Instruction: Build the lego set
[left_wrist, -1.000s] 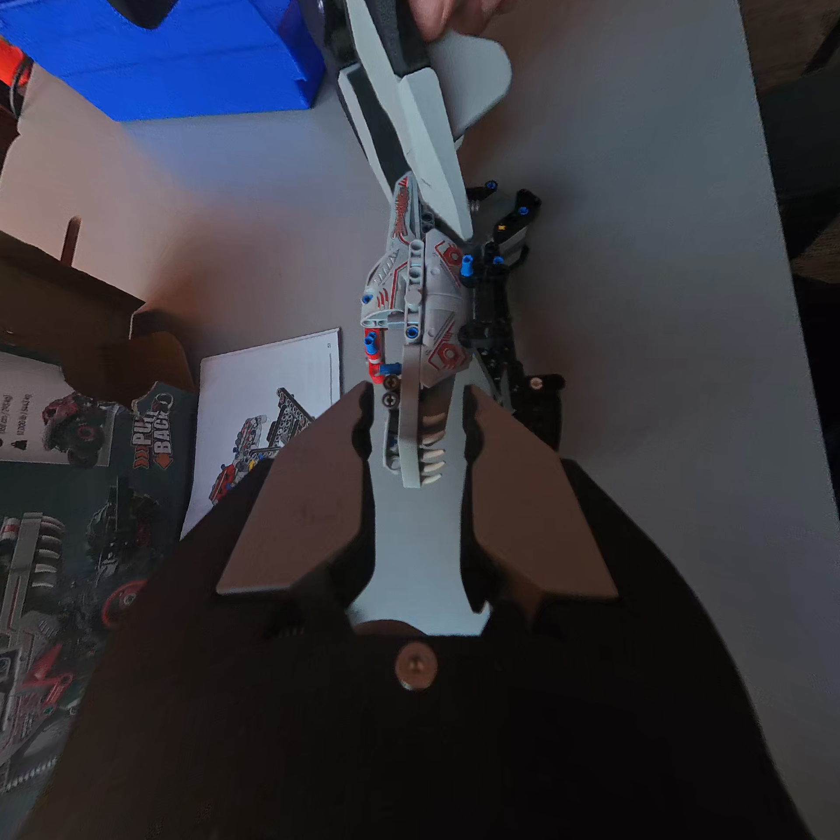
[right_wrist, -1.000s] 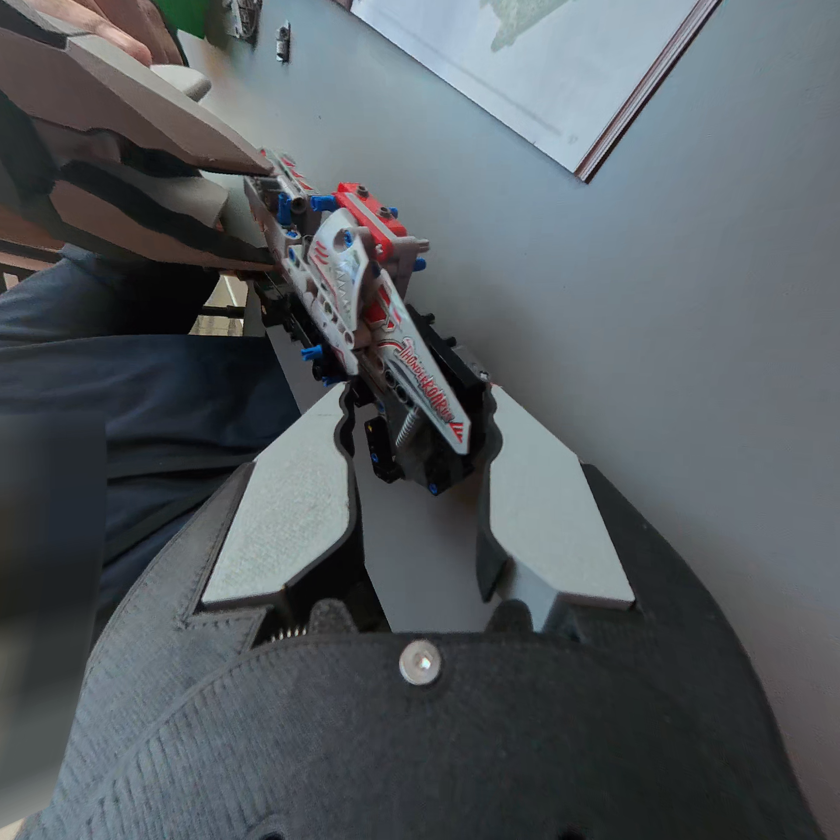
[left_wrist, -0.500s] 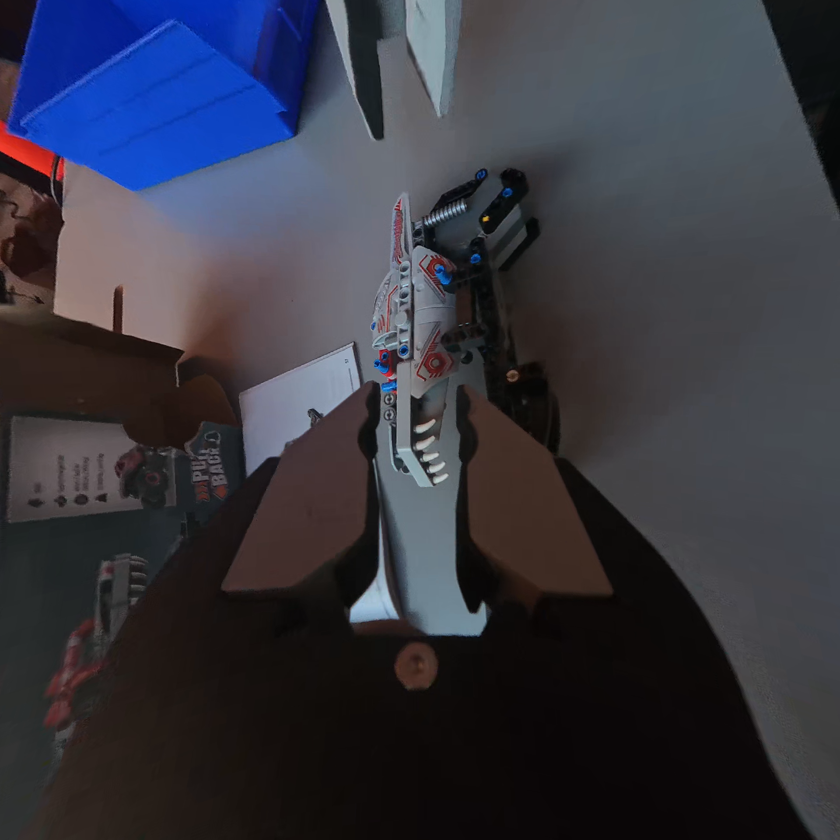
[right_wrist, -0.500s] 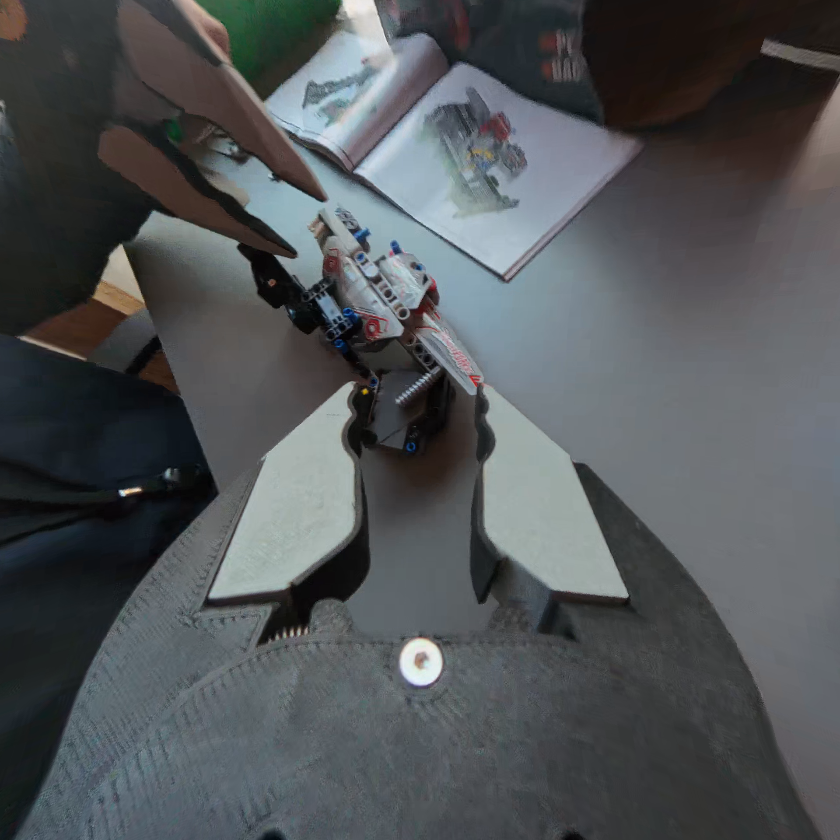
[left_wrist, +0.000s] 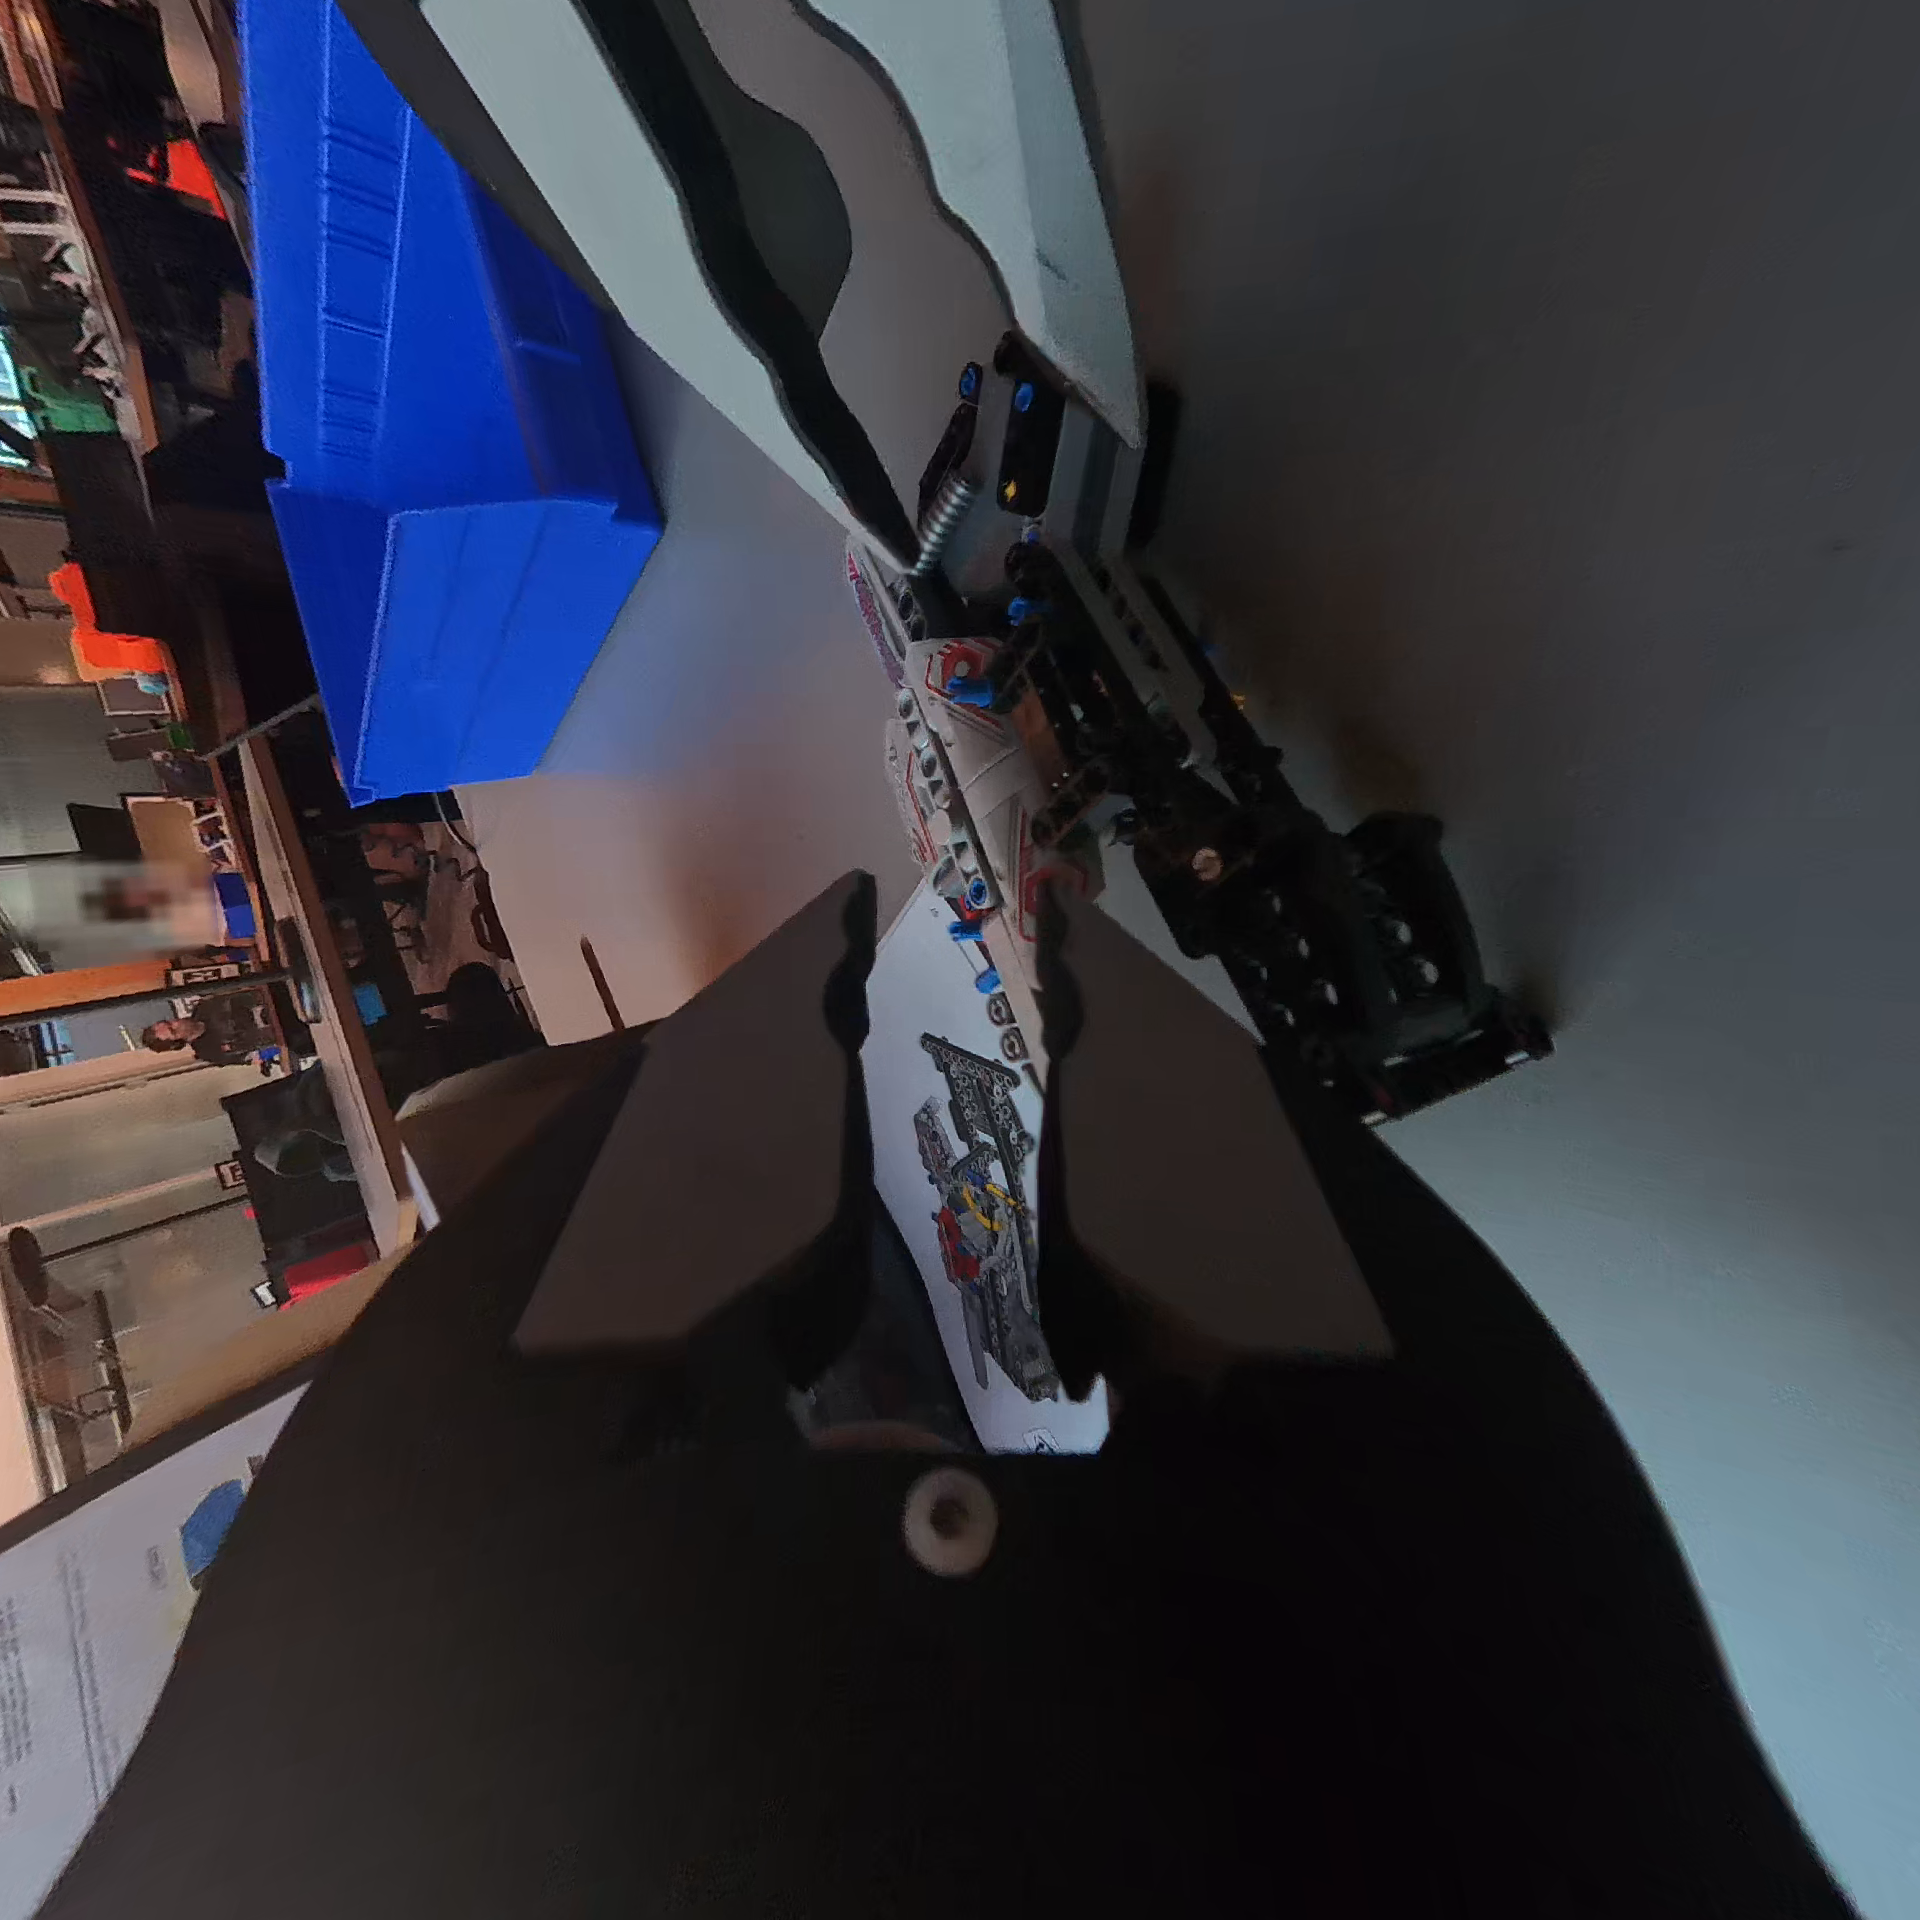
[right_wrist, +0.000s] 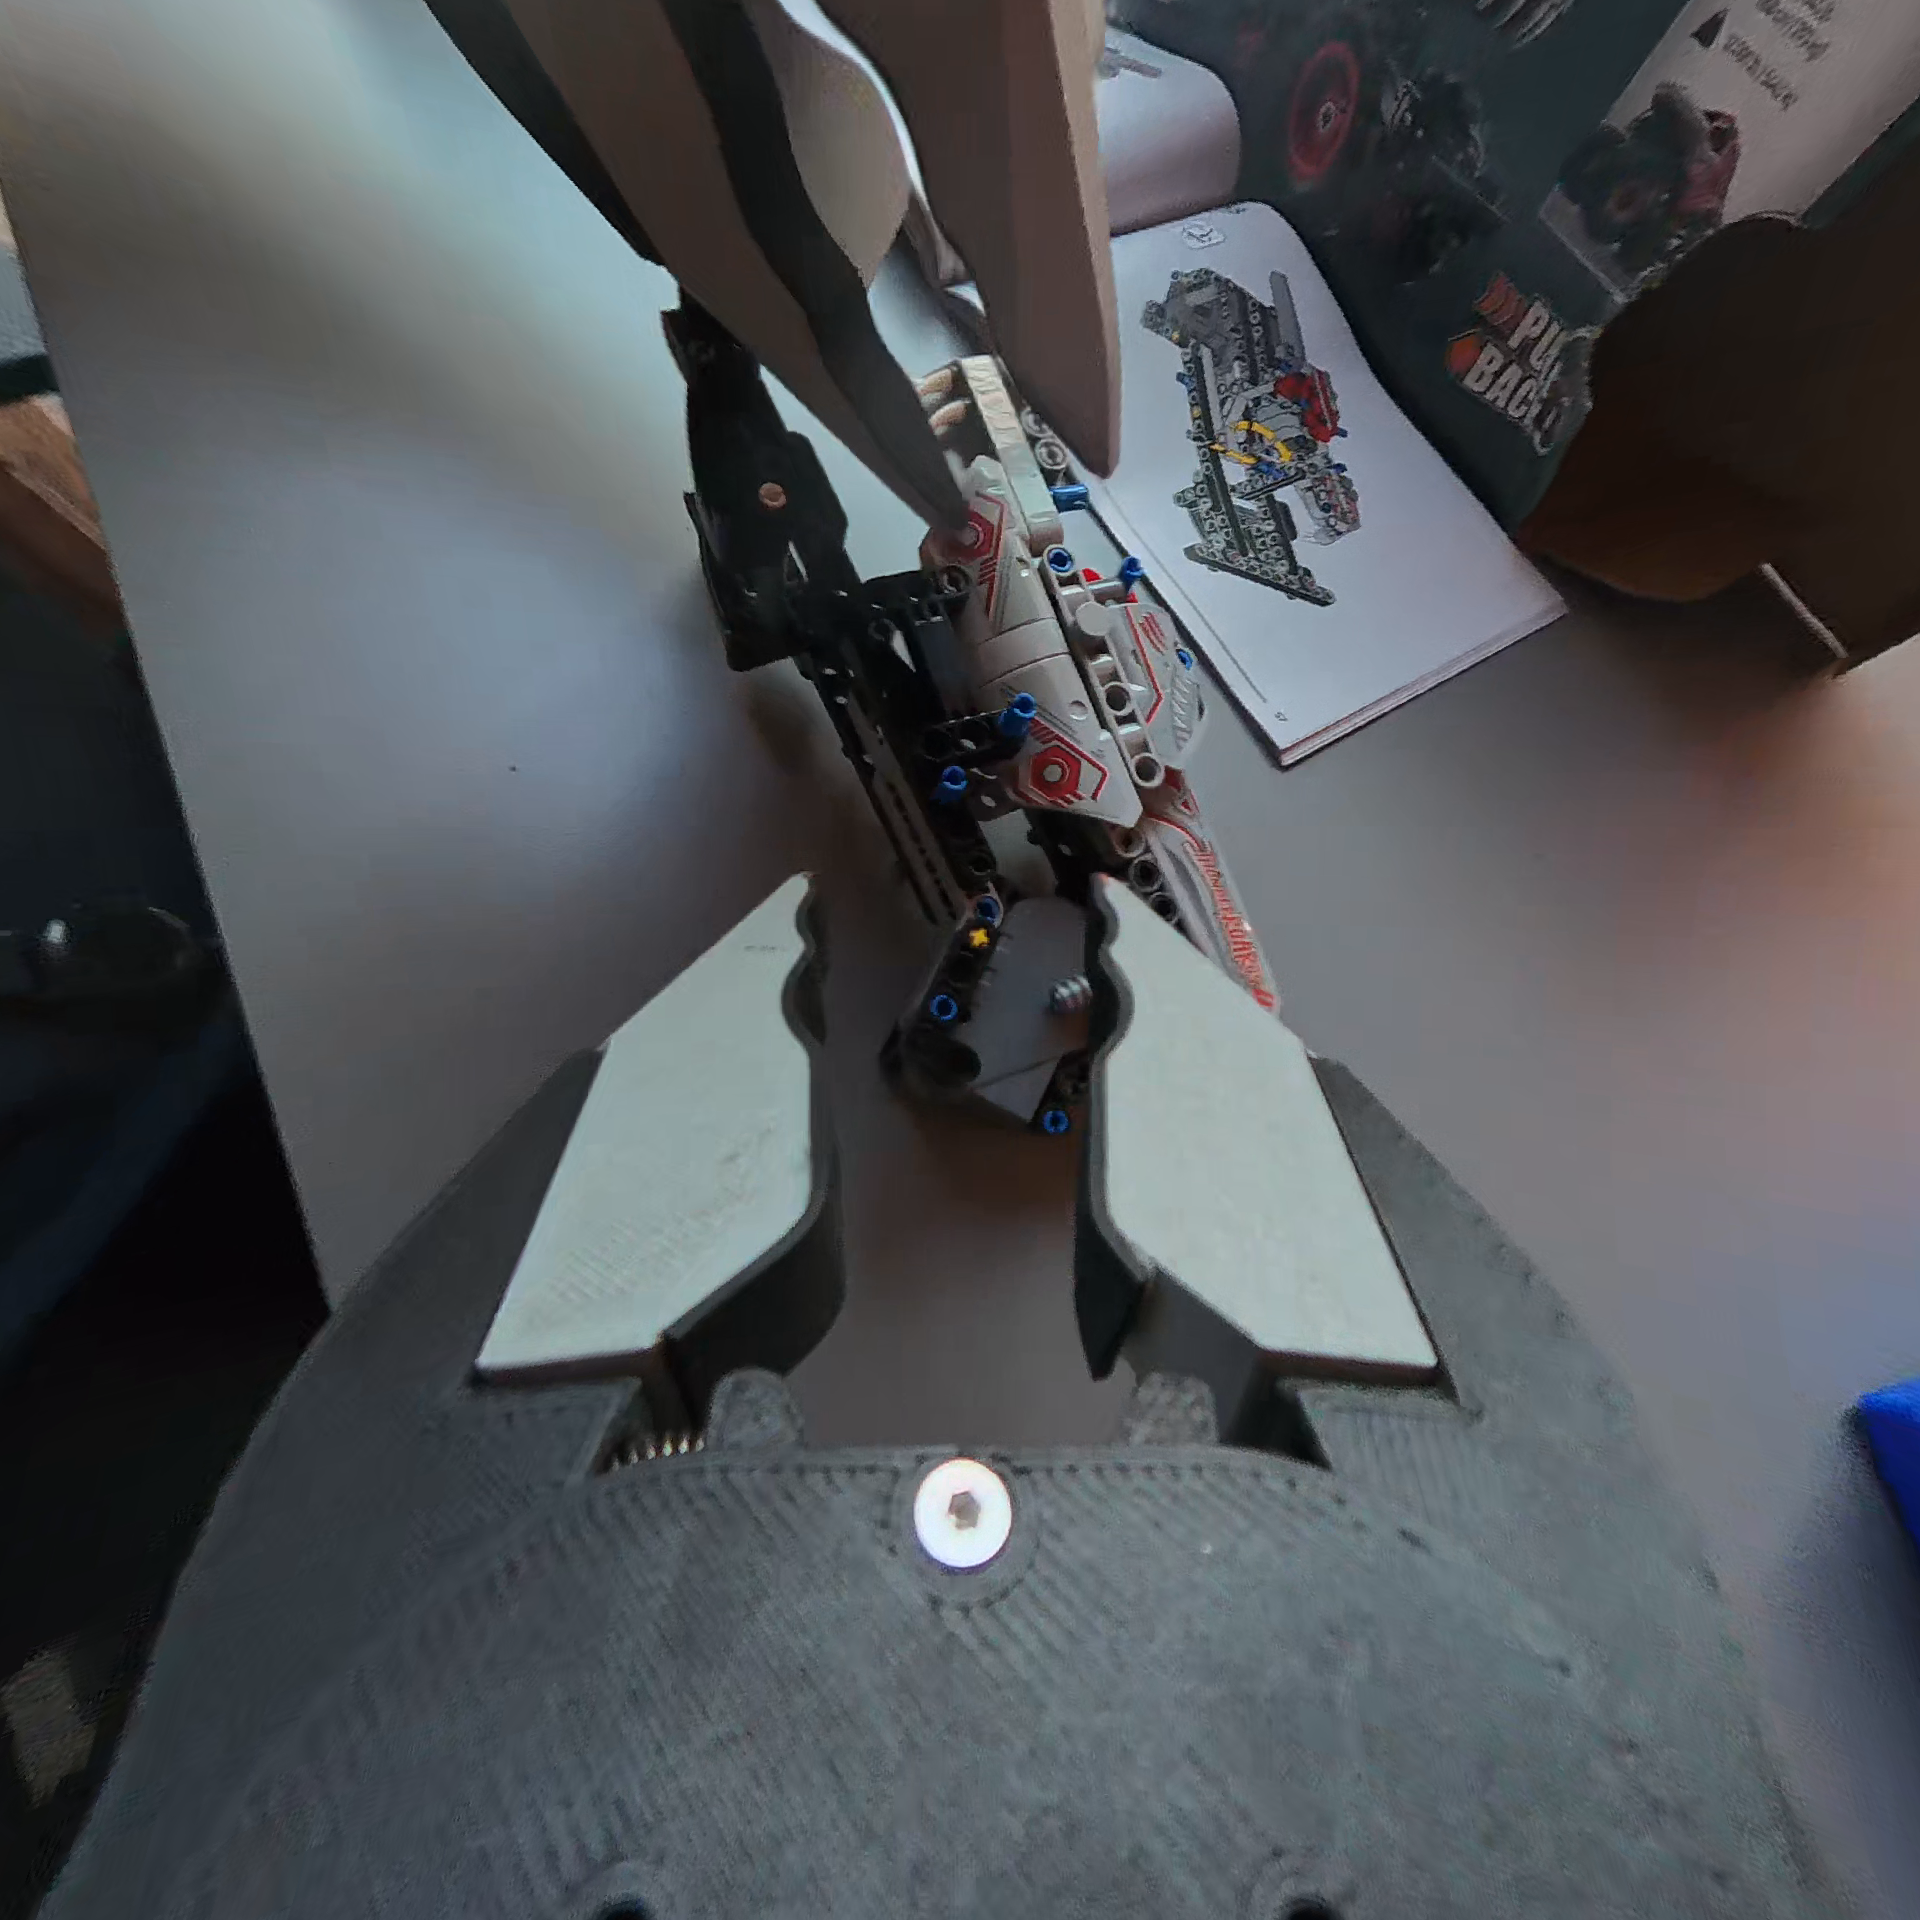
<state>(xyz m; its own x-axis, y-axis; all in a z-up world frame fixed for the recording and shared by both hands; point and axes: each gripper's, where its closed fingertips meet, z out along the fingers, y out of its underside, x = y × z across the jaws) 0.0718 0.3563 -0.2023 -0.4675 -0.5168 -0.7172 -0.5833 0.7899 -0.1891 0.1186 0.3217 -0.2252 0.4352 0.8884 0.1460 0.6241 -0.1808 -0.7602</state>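
Note:
The partly built lego model (right_wrist: 1039, 707), white panels with red markings on a black frame, lies on the grey table (right_wrist: 1558, 935). My right gripper (right_wrist: 954, 914) is open, and its fingertips straddle the model's rear end with the grey plate and spring. My left gripper (right_wrist: 1023, 483) comes in from the far side, open. Its fingers straddle the toothed front piece, and one fingertip (right_wrist: 940, 509) touches a white panel. In the left wrist view the model (left_wrist: 1039, 748) runs from my left gripper (left_wrist: 951, 914) up to the right gripper (left_wrist: 1013, 478).
The open instruction booklet (right_wrist: 1299, 468) lies right of the model, with the set's box (right_wrist: 1507, 156) and a brown cardboard flap (right_wrist: 1714, 416) behind it. A blue bin (left_wrist: 447, 520) stands farther off. The table edge (right_wrist: 156, 675) runs close on the left. The tips of one gripper are about 7 cm away from the tips of the other.
A second ago the model was tilted up between both grippers. Half a second ago it lay on the table with both grippers farther back. Both have now closed in on its ends.

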